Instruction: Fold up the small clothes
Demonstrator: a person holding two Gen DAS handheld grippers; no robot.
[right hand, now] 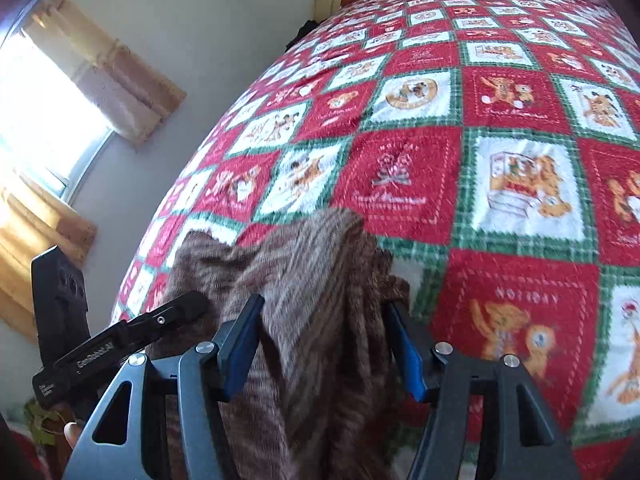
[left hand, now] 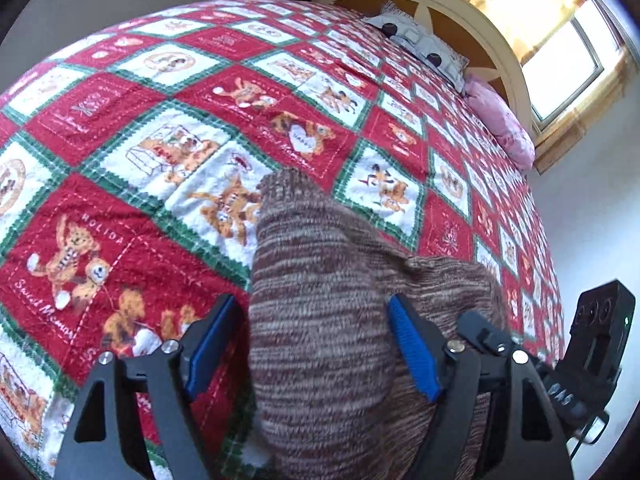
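Observation:
A brown marled knit garment (left hand: 320, 300) lies on a red, white and green Christmas quilt (left hand: 140, 128). My left gripper (left hand: 310, 312) is open, its blue-padded fingers (left hand: 412, 344) either side of a sleeve-like part of the knit. In the right wrist view the same garment (right hand: 304, 280) is bunched between the blue pads of my right gripper (right hand: 324, 320), which is open too. The quilt (right hand: 500, 152) stretches beyond it. The other gripper shows at the right edge of the left view (left hand: 600, 328) and the left edge of the right view (right hand: 100, 340).
Pillows lie at the headboard: a patterned white one (left hand: 420, 40) and a pink one (left hand: 504, 124). A curved cream headboard (left hand: 460, 8) and a bright window (left hand: 568, 60) stand behind. Another curtained window (right hand: 48, 120) is beside the bed's left edge.

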